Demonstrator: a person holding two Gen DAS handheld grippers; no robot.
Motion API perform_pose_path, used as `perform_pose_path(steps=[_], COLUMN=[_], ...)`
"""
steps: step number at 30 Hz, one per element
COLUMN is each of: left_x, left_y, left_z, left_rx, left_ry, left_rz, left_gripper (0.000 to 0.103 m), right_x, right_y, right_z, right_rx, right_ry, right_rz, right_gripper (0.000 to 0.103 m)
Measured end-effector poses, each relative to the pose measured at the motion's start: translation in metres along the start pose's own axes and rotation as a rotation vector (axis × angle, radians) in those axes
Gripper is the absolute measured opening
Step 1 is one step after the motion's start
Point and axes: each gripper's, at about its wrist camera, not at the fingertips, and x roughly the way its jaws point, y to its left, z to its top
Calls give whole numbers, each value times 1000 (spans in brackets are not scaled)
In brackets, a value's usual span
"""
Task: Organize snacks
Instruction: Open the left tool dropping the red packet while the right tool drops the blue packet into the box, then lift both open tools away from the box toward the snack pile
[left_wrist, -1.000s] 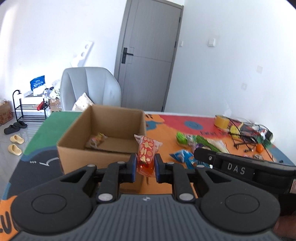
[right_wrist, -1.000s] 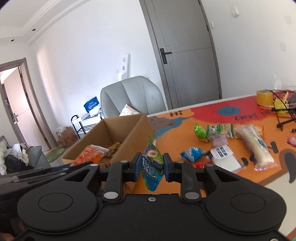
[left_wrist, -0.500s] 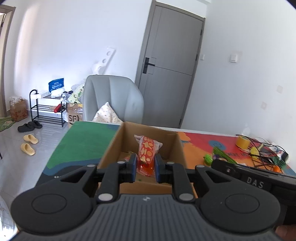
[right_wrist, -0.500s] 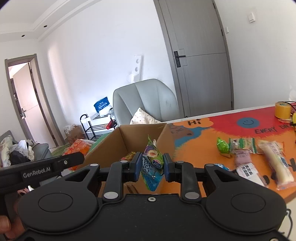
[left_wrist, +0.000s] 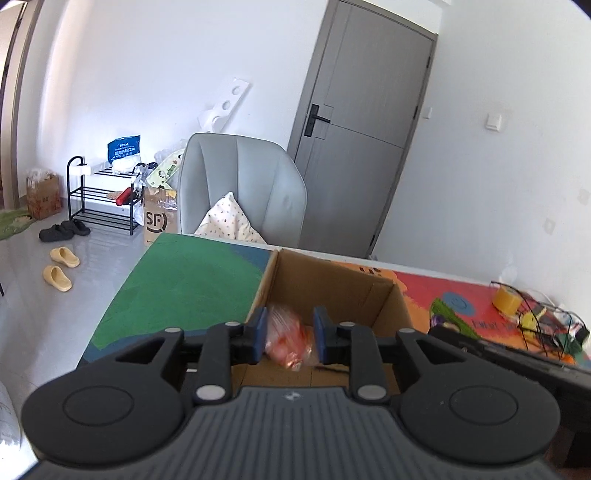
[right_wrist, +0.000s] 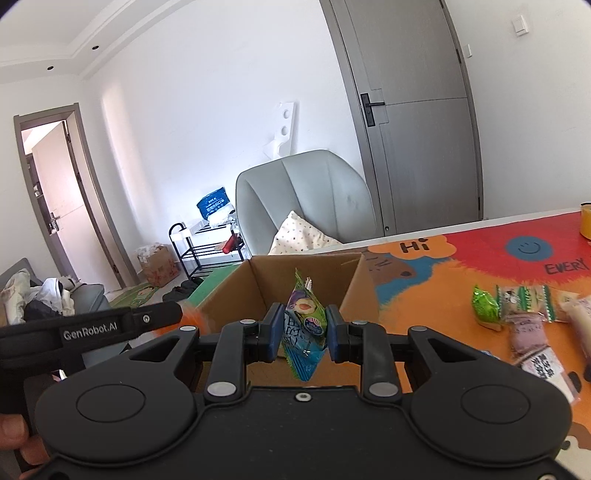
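Observation:
An open cardboard box (left_wrist: 332, 280) stands on the colourful table mat. My left gripper (left_wrist: 289, 339) is open over the box's near edge. The red-orange snack packet (left_wrist: 290, 341) is blurred between its spread fingers, apparently loose and dropping into the box. My right gripper (right_wrist: 301, 332) is shut on a blue-green snack packet (right_wrist: 304, 325) and holds it upright just in front of the box (right_wrist: 306, 273). The left gripper's body (right_wrist: 92, 328) shows at the left of the right wrist view, with a blur of orange beside it.
Several snack packets (right_wrist: 517, 306) lie on the orange mat right of the box. A yellow tape roll (left_wrist: 506, 299) and black cables (left_wrist: 543, 325) sit at the far right. A grey chair (left_wrist: 240, 192) with a cushion stands behind the table. A shoe rack (left_wrist: 99, 199) stands on the floor.
My left gripper moved over the box and opened, letting go of the red-orange packet, which now falls blurred. My right gripper has come closer to the box, still holding its packet.

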Motion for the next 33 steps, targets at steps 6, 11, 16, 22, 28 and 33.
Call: perform_pose_path(steps=[6,11,16,22,28,33], left_x=[-6,-10,-11,-16,-19,-21], left_y=[8,9,4,-4,-16,-29], left_z=[-1,-3,-6,-13,-19,-22], left_rx=[-21,-25,-29,-44,-50,-54], left_ry=[-38,-50,-58,-59,-58,-23], left_rz=[24,48,72,39,33,-3], left_gripper=[66,81,89,97,98,98], right_x=[7,5,-9,-26,-42,-54], right_y=[4,0,-13,-30,-42,-55], right_z=[2,0,-1,-9,-14,-19], right_rx=[2,34,72,116,112,125], right_ry=[13,7,-13,-24,-10,-5], right_rz=[37,20,-21,-99,-142,-170], right_gripper=[29,58,85,103,103,103])
